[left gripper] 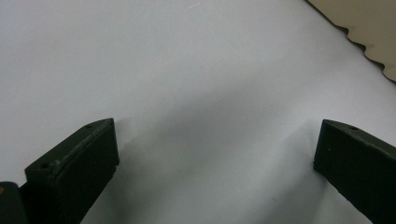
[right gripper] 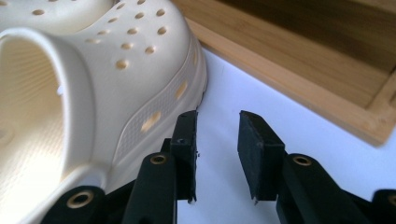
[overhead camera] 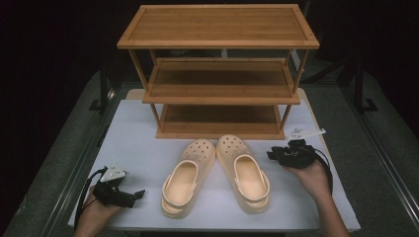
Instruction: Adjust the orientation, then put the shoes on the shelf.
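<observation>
Your right gripper point(right gripper: 217, 156): jaws slightly apart, empty, just beside right clog point(overhead camera: 243, 171). Left gripper point(left gripper: 215, 154): jaws wide apart, left clog point(left gripper: 359, 32) cut off at frame corner. Shoe rack point(overhead camera: 220, 131) behind, at tabletop's far edge.

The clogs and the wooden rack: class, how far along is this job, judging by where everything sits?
Nothing looks done yet: all shelves of the rack are bare, and both clogs, left clog and right clog, lie on the white table in front of it. In hand: the right tool sits beside the right clog, jaws apart, gripping nothing. The left tool is open over bare table. Left, probably: shelving both clogs.
</observation>
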`<state>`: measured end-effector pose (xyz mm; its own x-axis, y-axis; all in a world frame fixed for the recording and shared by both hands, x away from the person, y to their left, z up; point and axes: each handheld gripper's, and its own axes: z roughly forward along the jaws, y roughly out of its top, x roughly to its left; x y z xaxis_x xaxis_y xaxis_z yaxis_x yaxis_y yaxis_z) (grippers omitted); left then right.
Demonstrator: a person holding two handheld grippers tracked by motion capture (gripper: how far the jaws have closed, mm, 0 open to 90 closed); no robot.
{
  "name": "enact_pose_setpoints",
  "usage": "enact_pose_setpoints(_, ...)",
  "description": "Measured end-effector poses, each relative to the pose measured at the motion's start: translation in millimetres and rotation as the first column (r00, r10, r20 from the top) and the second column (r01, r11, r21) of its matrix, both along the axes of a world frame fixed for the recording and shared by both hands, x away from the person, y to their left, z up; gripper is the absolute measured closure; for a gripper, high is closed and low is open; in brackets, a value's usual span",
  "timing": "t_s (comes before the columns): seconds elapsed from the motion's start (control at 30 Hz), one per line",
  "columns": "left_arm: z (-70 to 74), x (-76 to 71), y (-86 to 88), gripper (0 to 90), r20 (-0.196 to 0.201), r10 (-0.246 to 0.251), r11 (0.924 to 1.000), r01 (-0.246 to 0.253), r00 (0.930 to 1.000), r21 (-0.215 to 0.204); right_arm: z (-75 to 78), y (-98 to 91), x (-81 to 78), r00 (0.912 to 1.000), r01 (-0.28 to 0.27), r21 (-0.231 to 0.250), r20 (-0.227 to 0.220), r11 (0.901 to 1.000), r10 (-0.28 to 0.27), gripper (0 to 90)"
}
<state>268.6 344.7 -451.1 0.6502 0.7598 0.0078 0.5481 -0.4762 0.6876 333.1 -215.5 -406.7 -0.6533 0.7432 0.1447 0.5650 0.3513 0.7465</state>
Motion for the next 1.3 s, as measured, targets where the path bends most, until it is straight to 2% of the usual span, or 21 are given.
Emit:
enact_pose_setpoints(0.17, 0.0, 0.0, 0.0, 0.0, 0.001, 0.0, 1.0, 0.0, 1.0, 0.0, 3.2, -8.2, -17.1, 0.9999, 0.007, 0.009, 0.013, 0.9999, -0.007, 62.6)
enact_pose_setpoints(0.43, 0.0, -0.1, 0.0, 0.0, 0.001, 0.0, 1.0, 0.0, 1.0, 0.001, 11.6, -12.9, -35.1, 0.9996, 0.008, 0.07, 0.028, 0.9975, -0.01, 50.3)
enact_pose_setpoints(0.67, 0.0, 0.0, 0.1, 0.0, 0.0, 0.0, 1.0, 0.0, 1.0, -0.001, 18.9, 0.3, -37.5, 0.9986, -0.042, 0.09, 0.035, 0.995, 0.039, 42.9)
enact_pose_setpoints(0.93, 0.1, 0.1, 0.0, 0.0, 0.0, 0.0, 1.0, 0.0, 1.0, 0.0, 22.8, 17.7, -38.8, 0.9948, -0.096, 0.091, 0.044, 0.9912, 0.092, 40.5)
enact_pose_setpoints(1.3, 0.0, 0.1, 0.0, 0.0, 0.0, 0.0, 1.0, 0.0, 1.0, -0.001, 13.9, 40.9, -26.8, 0.9913, -0.13, 0.085, 0.028, 0.9878, 0.128, 40.1)
